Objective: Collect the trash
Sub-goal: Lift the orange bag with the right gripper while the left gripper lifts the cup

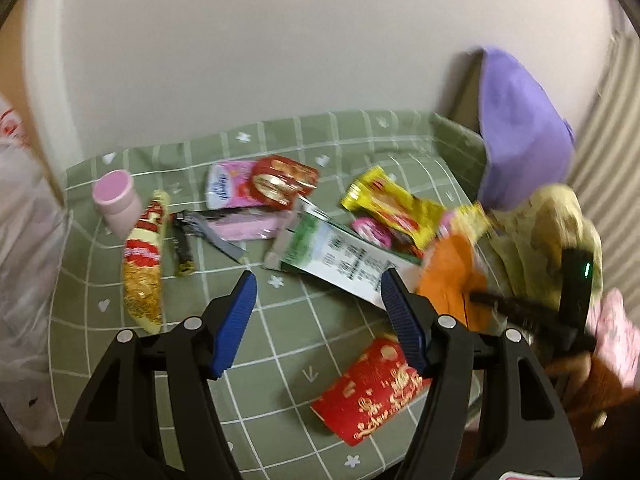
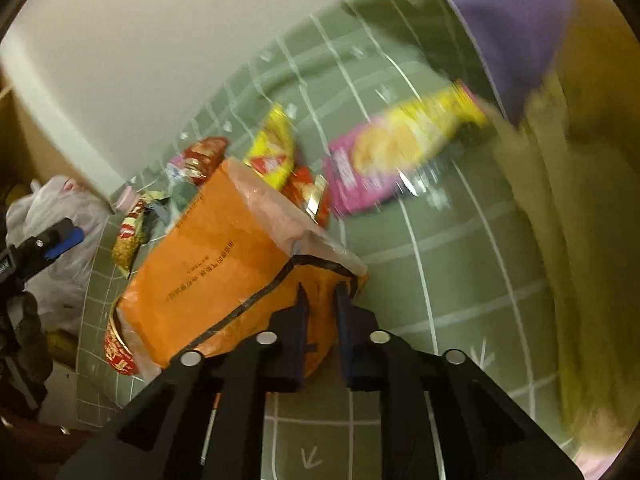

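A green checked tablecloth [image 1: 280, 336] meets a white wall [image 1: 260, 40], with a purple cloth [image 1: 520, 120] at right.

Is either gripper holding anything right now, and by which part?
The right gripper is shut on the orange packet, pinching its torn bottom corner. The left gripper is open and holds nothing.

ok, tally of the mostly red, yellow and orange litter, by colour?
Red: 2, red wrapper and red envelope
Yellow: 1, yellow wrapper
Orange: 1, orange bag, pinched in the right claw
Total: 4
The red patch beside the yellow wrapper is too unclear to count.
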### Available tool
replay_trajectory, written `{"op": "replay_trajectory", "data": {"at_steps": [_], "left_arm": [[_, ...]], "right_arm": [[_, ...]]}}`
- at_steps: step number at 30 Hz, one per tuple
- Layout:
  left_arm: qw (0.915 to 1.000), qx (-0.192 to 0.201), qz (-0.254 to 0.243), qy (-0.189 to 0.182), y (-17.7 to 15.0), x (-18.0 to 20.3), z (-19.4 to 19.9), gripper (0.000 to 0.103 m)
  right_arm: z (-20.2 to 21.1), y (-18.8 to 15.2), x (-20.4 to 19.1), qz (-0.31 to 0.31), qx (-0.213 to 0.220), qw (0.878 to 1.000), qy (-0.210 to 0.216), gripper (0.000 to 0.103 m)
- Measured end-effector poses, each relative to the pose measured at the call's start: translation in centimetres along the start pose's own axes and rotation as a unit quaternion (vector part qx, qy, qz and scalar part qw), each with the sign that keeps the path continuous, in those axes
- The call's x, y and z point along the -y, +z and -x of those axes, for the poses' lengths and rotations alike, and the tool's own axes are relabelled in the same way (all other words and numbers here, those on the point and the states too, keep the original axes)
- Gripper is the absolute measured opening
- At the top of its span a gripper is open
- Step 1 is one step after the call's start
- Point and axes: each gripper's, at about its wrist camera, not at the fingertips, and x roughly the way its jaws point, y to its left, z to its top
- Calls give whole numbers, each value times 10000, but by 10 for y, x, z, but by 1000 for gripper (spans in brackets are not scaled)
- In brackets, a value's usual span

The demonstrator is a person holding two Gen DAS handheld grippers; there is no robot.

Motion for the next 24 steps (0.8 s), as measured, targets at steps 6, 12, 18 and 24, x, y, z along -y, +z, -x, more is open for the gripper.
{"op": "replay_trajectory", "data": {"at_steps": [6,12,18,24], "left_arm": [[9904,-540,-995,-796,-36,27,-9,62],[9741,-1033,-1869,-747,-67,60,-35,67],[9803,-1251,-1497,-312,-60,54,-64,66],[9894,-931,-1079,-295,-33,43,-57,51]], "right_arm": [[33,25,-23,594,509,9968,-148,10],[69,61,-16,610,1014,9919,-458,10],[99,78,-9,616,1343,9869,-651,10],[128,80,-1,599,1636,9806,-901,10]]}}
